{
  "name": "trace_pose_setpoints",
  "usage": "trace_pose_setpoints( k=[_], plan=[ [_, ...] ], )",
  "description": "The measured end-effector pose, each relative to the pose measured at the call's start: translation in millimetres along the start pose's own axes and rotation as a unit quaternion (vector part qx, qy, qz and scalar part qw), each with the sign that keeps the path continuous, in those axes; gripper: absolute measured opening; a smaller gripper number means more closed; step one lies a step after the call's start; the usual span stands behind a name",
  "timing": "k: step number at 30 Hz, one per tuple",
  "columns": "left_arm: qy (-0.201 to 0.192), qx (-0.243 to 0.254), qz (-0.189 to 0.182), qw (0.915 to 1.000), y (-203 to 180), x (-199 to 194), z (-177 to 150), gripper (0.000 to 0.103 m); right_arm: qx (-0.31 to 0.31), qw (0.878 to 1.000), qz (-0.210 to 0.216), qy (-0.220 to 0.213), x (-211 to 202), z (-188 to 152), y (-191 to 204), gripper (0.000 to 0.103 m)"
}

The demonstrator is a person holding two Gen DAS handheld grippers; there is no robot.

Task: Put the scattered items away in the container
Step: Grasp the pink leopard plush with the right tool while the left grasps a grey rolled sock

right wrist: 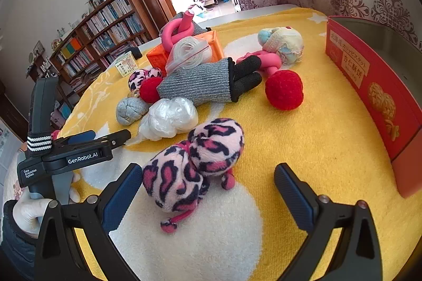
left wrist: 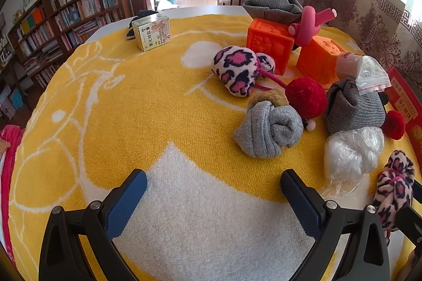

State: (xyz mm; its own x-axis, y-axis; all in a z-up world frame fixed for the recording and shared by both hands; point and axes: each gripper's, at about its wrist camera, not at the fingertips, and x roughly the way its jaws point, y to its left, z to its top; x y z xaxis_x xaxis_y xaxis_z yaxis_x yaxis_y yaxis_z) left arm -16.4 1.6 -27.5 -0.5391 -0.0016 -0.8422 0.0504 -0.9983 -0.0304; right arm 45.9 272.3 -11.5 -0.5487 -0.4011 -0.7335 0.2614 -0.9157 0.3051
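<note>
A table is covered with a yellow and white fleece blanket [left wrist: 105, 101], and many small things lie scattered on it. The left gripper [left wrist: 213, 191] hangs above a white patch of the blanket with its two blue-padded fingers [left wrist: 126, 201] spread wide, and nothing is between them. The right gripper [right wrist: 208, 188] is also spread wide; a leopard-patterned pink and black plush bundle [right wrist: 195, 162] lies between its fingers, close to the left pad, but the pads do not press on it. In the right wrist view the left gripper [right wrist: 105, 139] appears at the left side, held by a hand in a white glove [right wrist: 29, 209]. The red rectangular box [right wrist: 374, 85] that serves as container stands open at the right edge of the blanket, well apart from most items. Near the middle lie a rolled grey knitted sock [left wrist: 269, 133], a crumpled clear plastic bag [left wrist: 350, 149], a grey ribbed glove with black fingers [right wrist: 200, 83], a red woolly pompom [right wrist: 284, 89] and a second leopard-patterned plush bundle [left wrist: 237, 70]. Behind them stand two orange embossed cubes [left wrist: 269, 41], and a knotted pink foam tube [left wrist: 311, 25] rests on them. A small green and gold carton [left wrist: 151, 33] stands alone at the far left side. A pale cream and blue sock ball [right wrist: 282, 43] lies near the far edge, not far from the box.
</note>
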Motion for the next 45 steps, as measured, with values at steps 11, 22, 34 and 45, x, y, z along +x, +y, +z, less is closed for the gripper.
trace_pose_setpoints(
  k=[11,22,34,45],
  plan=[
    [0.000,-0.004,0.004,1.0000,-2,1,2,0.103,0.012,1.000,0.023,-0.003,-1,-1,-2,0.101],
    [-0.011,-0.002,-0.031,0.9995,-16,1,23,0.103,0.009,1.000,0.025,-0.004,-1,-1,0,0.101],
    [-0.023,0.025,-0.068,0.9971,-27,22,42,0.067,0.009,1.000,0.027,0.001,1,0,1,0.082],
    [-0.055,-0.001,-0.112,0.9923,-11,-1,35,0.052,-0.035,0.999,0.014,0.013,9,1,22,0.058]
  ],
)
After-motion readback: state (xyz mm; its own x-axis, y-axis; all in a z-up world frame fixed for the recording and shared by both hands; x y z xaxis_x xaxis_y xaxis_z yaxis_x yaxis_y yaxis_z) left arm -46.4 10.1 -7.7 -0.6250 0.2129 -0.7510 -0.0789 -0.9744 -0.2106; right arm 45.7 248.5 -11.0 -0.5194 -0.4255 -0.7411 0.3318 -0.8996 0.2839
